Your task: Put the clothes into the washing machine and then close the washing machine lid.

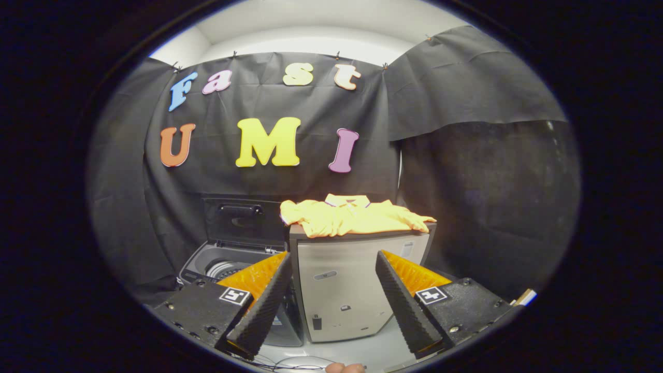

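Clothes wait on the cabinet, washer open beside it.

The hand-held gripper point(331, 290) hangs with its fingers spread wide, holding nothing, aimed at the pale cabinet point(352, 290) at frame centre. A yellow shirt point(352, 217) lies folded on its top, likely staged for an easy pick. Lower left, the washing machine point(228, 267) has its lid point(243, 220) raised, ready for loading. No brand or label is legible.
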`<act>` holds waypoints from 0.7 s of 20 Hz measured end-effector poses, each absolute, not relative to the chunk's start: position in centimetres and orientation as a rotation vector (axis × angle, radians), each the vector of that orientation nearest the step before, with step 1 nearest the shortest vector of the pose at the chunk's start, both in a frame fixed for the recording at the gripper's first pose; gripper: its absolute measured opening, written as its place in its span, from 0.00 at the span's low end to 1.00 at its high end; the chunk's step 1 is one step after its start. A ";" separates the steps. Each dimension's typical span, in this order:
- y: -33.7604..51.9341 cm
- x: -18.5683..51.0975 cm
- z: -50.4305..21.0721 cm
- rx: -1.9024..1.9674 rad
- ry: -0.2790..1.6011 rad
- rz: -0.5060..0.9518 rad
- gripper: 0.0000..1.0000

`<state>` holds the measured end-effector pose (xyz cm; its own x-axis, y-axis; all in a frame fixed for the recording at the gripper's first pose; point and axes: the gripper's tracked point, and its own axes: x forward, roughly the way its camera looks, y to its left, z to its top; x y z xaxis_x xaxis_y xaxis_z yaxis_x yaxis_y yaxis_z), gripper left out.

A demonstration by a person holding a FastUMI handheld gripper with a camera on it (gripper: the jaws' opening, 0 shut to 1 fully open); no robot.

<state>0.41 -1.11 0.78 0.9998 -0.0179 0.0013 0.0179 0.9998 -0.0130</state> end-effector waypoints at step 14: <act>-4.1 15.1 9.9 -0.046 0.025 -0.014 1.00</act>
<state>15.05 -4.14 9.89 0.9996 -0.0142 -0.0250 0.0130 0.9989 -0.0461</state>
